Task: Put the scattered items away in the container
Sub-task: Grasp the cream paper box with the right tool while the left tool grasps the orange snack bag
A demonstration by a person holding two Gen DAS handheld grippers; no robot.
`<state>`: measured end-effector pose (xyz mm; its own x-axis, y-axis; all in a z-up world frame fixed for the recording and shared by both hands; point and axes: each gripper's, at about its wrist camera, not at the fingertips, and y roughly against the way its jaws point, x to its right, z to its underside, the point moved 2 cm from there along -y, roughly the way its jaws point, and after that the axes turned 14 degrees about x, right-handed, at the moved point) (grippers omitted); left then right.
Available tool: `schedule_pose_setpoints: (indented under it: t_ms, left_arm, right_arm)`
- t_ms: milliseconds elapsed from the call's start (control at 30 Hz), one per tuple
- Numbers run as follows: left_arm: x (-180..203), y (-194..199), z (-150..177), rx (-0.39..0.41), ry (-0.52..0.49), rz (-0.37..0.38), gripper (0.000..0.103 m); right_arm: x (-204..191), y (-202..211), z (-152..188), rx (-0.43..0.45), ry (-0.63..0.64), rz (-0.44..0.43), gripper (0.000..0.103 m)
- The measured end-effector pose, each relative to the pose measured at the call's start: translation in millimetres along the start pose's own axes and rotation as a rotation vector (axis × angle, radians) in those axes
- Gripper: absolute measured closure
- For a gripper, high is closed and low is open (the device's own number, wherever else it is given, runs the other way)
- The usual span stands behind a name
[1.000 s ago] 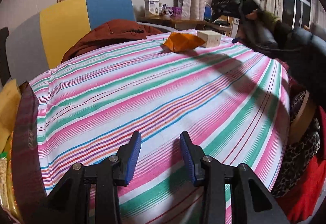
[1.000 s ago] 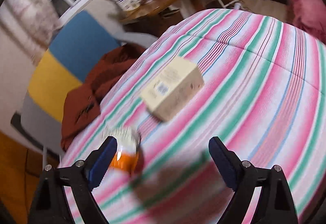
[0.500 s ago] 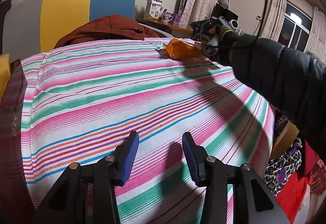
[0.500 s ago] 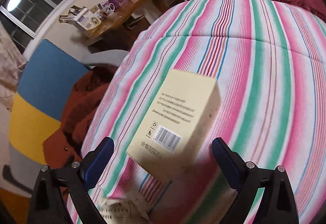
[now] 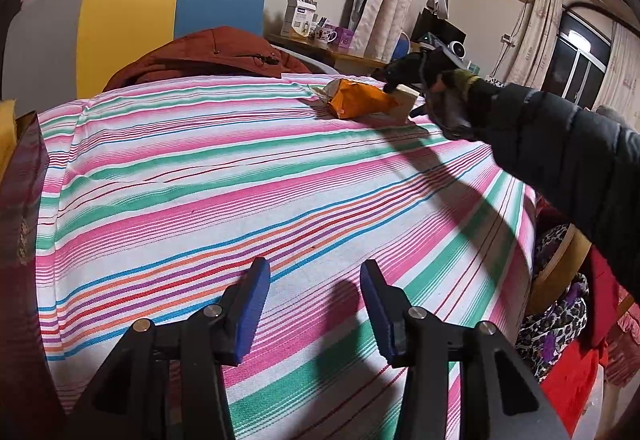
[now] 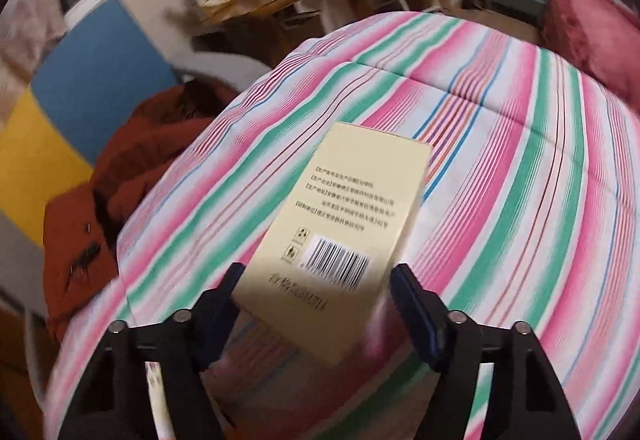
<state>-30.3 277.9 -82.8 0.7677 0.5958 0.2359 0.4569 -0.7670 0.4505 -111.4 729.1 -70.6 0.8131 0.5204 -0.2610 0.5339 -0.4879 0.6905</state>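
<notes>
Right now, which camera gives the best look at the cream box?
The right wrist view: the box fills the middle, barcode and print facing up, between the right gripper's fingers. The left wrist view shows only its far corner behind the orange packet.

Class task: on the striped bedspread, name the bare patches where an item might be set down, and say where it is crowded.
Free: the wide middle of the striped bedspread, between the left claw and the orange packet. Crowded: the far edge, where packet, cream box, right claw and red jacket gather.
</notes>
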Motion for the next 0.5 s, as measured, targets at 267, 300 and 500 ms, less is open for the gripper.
schedule_pose_setpoints:
  t_ms: [267, 300, 500]
  left_arm:
    - [1.9, -0.7, 0.6, -0.002, -0.012, -0.012, 0.056]
    - [2.7, -0.7, 0.6, -0.003, -0.018, -0.016, 0.056]
    - [8.3, -2.9, -2.0, -0.027, -0.051, -0.036, 0.052]
  right_arm:
    - [2.3, 26.3, 7.0, -0.119, 0.282, -0.084, 0.048]
    - [3.1, 30.8, 10.2, -0.139, 0.321, -0.097, 0.049]
    - [12.8, 55.4, 31.5, -0.237, 0.496, -0.169, 0.05]
